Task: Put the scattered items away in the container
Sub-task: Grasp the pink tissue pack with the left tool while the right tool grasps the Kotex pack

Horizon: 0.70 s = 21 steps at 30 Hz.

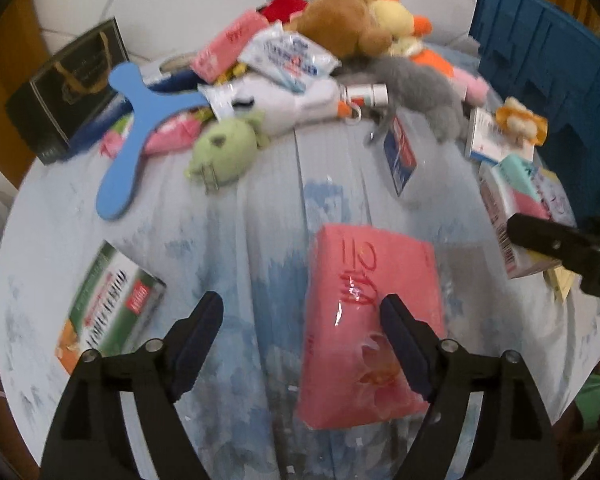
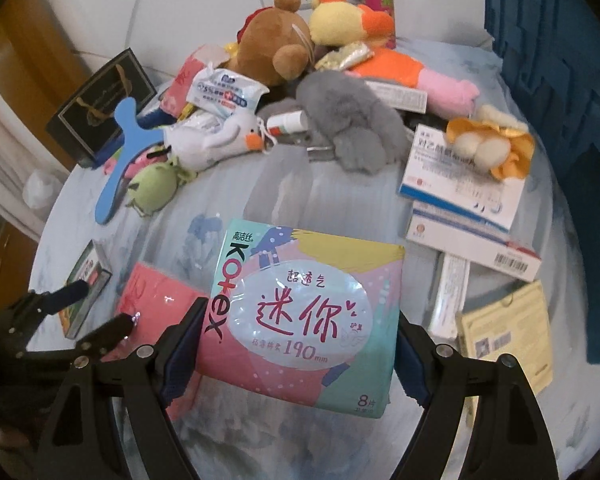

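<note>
Pads pack [image 2: 304, 316] sits low and central in the right wrist view, clamped between the right gripper [image 2: 300, 344] fingers, long axis running up the frame. Below lies the blue-patterned worktop [image 1: 240, 240], white wall behind. Left gripper [image 1: 300, 332] fingers stand apart over a pink pack [image 1: 364, 360]. Toys pile [image 1: 352, 40] at top, blue container [image 1: 540, 80] upper right.

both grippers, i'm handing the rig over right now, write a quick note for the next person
Left gripper: jaws open, one finger over the pink pack, nothing gripped.
Right gripper: jaws closed on the pad pack.
Blue crate stands at the table's right edge; its inside is not visible.
Left to do: toys, boxes, blue boomerang, green box lie scattered on the cloth.
</note>
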### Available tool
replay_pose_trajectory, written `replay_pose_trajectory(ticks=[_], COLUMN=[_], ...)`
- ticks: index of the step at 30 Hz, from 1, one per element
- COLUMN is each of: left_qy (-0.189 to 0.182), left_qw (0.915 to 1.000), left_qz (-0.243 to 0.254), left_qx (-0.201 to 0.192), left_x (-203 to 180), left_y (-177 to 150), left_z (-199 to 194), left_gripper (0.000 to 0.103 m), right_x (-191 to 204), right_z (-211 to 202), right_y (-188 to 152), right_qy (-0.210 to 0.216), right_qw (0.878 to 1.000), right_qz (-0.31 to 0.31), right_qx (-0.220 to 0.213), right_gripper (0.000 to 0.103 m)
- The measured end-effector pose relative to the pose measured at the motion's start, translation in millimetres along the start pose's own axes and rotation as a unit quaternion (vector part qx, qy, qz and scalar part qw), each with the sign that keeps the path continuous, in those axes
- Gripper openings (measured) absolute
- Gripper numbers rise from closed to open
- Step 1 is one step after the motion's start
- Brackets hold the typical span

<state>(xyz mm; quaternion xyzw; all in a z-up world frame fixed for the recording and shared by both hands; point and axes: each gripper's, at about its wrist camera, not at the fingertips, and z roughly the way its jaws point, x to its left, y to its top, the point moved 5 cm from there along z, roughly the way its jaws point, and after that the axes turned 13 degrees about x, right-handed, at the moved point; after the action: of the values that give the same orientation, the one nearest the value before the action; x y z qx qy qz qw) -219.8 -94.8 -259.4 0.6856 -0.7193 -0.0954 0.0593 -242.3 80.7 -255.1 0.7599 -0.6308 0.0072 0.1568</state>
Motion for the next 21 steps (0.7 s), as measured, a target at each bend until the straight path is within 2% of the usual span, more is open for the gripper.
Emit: replay_pose_trajectory(ticks=[2,6,7,8,10,17,19,21], left_qy=[-0.018,-0.021,-0.02,-0.018,0.013,0.001,0.014,0.016], left_qw=[0.9998,0.9996,0.9995,0.9994,0.9992,0.9986,0.9978,0.9977], left_qz=[-0.001,0.016,0.02,0.025,0.031,0.038,0.051,0.057], left_qx=[0.002,0.009,0.011,0.013,0.02,0.036,0.041,0.034], left_x=[-3.9,-20.9,-24.9,-29.0,-33.2,-43.0,-49.6,-53.1], left_y=[-2.4,-1.2,-1.0,-0.9,-0.8,-4.2,-6.9,-9.4], left_z=[1.6,1.0,1.4,2.1,9.5,28.5,34.6,32.8], left_gripper=[0.081,0.081,0.083,0.089,0.097,0.102,0.101,0.089], right_x=[-3.2,-13.9,-16.0,-18.2,-22.9,-25.5,-24.1,-22.4], right_z=[2.1,4.6,5.1,5.6,7.5,14.9,17.1,17.6], right_y=[-3.4,-11.5,-13.0,-14.6,-18.0,-25.1,-26.6,-28.1], right_qy=[0.0,-0.003,-0.003,-0.002,-0.001,0.001,0.0,-0.005], right_qw=[1.0,1.0,1.0,1.0,1.0,0.999,0.999,0.999], right_qz=[0.005,0.016,0.019,0.021,0.026,0.031,0.03,0.028], right_qx=[0.003,0.009,0.01,0.011,0.014,0.024,0.027,0.026], right_gripper=[0.083,0.083,0.083,0.083,0.083,0.083,0.083,0.083])
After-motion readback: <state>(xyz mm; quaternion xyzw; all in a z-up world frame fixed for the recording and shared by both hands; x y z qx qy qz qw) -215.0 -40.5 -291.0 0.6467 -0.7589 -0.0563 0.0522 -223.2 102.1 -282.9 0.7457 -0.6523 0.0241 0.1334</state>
